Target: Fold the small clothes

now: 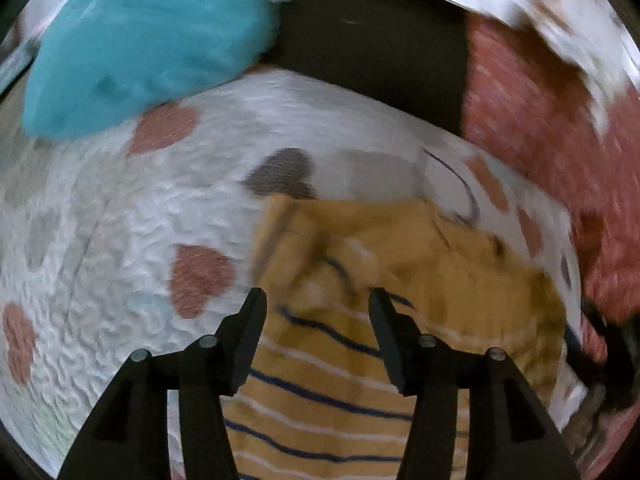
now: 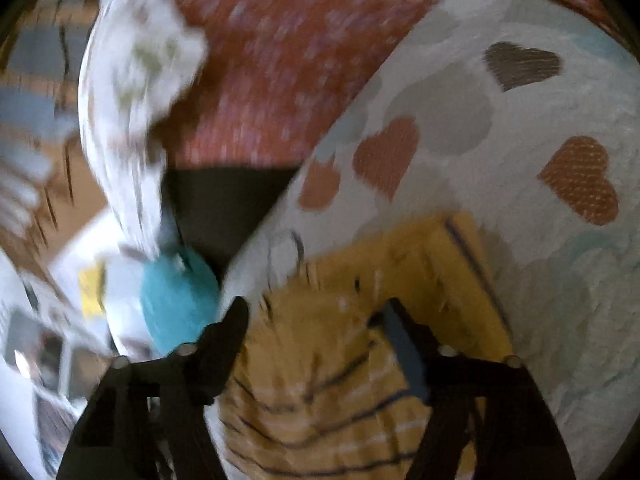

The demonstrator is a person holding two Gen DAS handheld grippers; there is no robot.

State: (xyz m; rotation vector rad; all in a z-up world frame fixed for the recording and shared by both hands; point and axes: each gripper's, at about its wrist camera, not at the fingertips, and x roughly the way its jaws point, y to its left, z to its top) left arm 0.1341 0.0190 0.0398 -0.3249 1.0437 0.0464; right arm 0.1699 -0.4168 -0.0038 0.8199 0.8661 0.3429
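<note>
The black fingers of the left gripper fill the bottom of its view, spread apart with nothing pinched between them; the pads hang just above a yellow garment with navy and white stripes, not pressing on it. The right gripper is likewise released, its jaws wide and empty, and the same striped yellow garment shows between and below them.

The garment lies folded on a white bedspread with hearts, a crinkled cover printed with pink, brown and grey hearts. In the left wrist view its folded top edge sits just beyond the fingertips, with a bunched part near the left finger. In the right wrist view the cloth reaches close to the bedspread's near-left edge.

Beyond that edge a dark gap opens. A turquoise cushion rests at the bedspread's far-left corner in the left view, and shows just beside the left finger in the right view. A reddish knitted blanket lies along the far right side, with a blurred white patterned cloth over it.
</note>
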